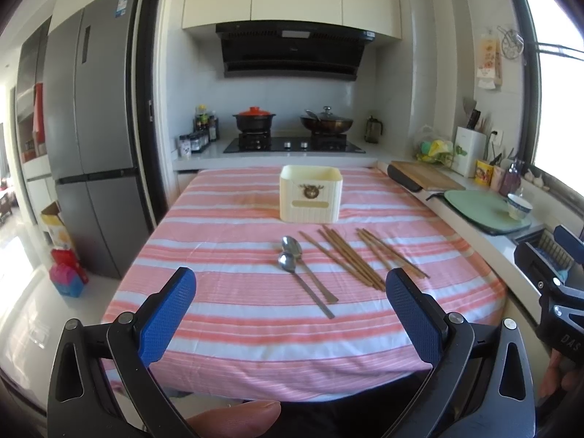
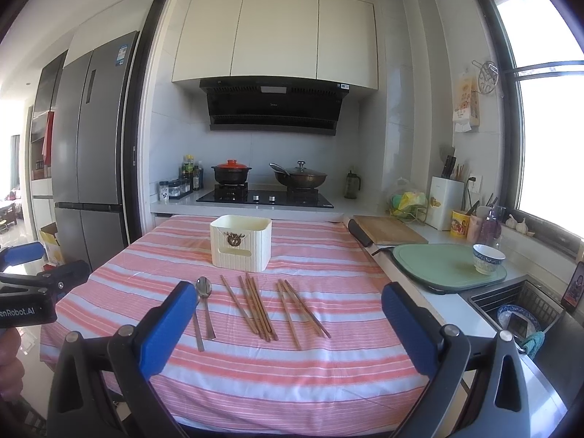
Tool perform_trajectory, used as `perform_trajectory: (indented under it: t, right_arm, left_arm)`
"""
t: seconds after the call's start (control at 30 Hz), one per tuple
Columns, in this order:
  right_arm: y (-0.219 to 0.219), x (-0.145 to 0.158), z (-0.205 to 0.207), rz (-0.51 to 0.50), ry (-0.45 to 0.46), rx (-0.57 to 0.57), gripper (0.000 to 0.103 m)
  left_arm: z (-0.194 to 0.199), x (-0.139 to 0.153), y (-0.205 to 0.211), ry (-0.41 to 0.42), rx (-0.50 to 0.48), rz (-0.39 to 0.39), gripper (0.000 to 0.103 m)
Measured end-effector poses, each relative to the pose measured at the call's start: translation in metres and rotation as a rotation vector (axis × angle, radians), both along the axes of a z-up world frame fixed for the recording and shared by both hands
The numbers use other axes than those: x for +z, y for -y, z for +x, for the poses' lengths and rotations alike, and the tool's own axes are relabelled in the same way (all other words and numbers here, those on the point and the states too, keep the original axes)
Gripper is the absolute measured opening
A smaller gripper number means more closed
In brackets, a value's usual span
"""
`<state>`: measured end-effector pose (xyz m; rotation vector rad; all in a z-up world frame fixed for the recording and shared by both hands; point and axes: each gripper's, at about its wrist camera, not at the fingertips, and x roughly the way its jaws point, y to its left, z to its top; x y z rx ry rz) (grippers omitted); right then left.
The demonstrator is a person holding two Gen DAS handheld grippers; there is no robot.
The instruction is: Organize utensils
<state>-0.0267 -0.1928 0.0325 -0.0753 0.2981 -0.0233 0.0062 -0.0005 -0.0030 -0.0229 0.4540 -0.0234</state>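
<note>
Hovering wide open over the near edge of the pink-striped tablecloth [image 1: 233, 332], the left gripper [image 1: 290, 303] and right gripper [image 2: 288, 314] both hold nothing, with two shiny metal spoons [image 1: 292, 252], two loose bunches of wooden chopsticks [image 1: 350, 259] and one ribbed cream utensil box [image 1: 311, 194] beyond.

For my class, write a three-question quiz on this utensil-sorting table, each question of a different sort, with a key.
1. True or false: the spoons lie inside the cream container.
2. Multiple choice: the chopsticks lie (A) to the right of the spoons, (B) on the green mat, (C) in the sink.
3. Fill in: the left gripper and right gripper both have jaws that are ____.

Key: 1 false, they lie on the striped tablecloth in front of it; 2 A; 3 open.
</note>
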Motion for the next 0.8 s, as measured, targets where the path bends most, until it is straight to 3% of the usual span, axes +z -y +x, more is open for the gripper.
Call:
perform_trajectory:
  t: [0.8]
  right_arm:
    - [0.002, -0.0015, 0.0022, 0.002, -0.008, -0.002, 0.103]
  left_arm:
    - [0.0043, -0.0057, -0.0029, -0.013, 0.014, 0.0, 0.103]
